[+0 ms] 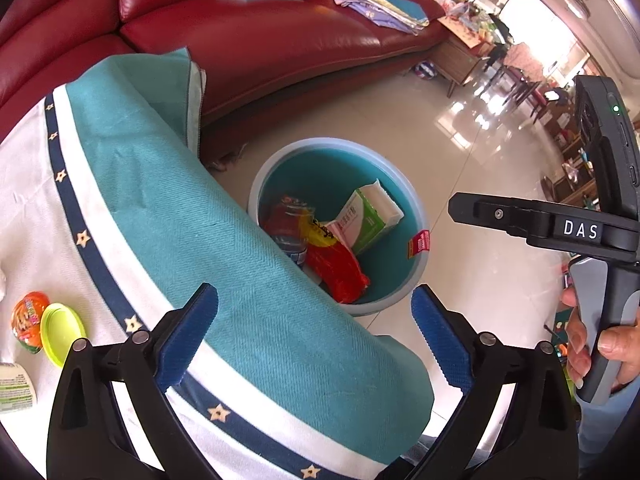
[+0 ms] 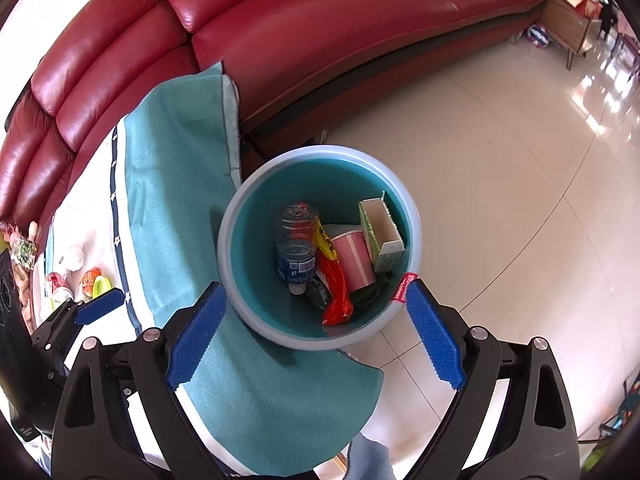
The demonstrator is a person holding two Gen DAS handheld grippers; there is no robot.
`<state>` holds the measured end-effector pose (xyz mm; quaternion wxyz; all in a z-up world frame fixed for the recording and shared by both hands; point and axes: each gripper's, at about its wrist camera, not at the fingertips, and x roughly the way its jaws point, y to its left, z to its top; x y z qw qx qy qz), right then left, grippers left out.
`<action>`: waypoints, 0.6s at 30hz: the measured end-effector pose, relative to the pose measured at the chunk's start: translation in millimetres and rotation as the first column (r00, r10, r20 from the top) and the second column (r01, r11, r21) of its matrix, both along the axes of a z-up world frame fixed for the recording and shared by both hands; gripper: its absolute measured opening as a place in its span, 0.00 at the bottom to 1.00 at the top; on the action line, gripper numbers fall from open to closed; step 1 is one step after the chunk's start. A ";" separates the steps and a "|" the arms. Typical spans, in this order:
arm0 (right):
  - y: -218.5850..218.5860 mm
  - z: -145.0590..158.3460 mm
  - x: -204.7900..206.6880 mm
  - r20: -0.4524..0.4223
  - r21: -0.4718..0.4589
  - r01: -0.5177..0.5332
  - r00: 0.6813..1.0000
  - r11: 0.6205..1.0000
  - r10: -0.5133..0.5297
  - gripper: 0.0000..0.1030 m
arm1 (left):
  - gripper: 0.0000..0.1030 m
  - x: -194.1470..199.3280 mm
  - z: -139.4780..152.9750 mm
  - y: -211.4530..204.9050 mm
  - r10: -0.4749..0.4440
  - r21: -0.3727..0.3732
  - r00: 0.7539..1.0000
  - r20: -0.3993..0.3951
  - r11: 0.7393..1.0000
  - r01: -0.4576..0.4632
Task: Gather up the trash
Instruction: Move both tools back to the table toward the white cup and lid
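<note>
The bin (image 2: 320, 332) on the floor ahead of my right gripper (image 2: 316, 334) already holds a bottle (image 2: 296, 248), cup (image 2: 354, 256), carton (image 2: 384, 236) and wrapper (image 2: 336, 292). Both my grippers' fingers are spread, empty. Left of my left gripper (image 1: 314, 334), a jelly cup (image 1: 28, 326) and lid (image 1: 62, 332) wait on the table (image 1: 40, 208).

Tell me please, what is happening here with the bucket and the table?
A person is clearing trash with a gripper in each hand. Both the left gripper and the right gripper are open and empty, over the round bin on the floor beside the cloth-covered table. In the bin lie a plastic bottle, a red snack bag, a pink paper cup and a green-and-white carton. An orange jelly cup and a green lid remain on the table.
</note>
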<state>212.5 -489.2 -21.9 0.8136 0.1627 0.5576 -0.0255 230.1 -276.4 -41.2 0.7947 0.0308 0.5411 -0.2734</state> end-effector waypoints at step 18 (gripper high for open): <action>128.9 11.7 -3.5 -0.013 -0.025 -0.191 0.982 0.981 0.191 0.85 | 0.95 -47.3 25.7 134.3 0.174 0.002 0.983 0.057 0.985 -0.174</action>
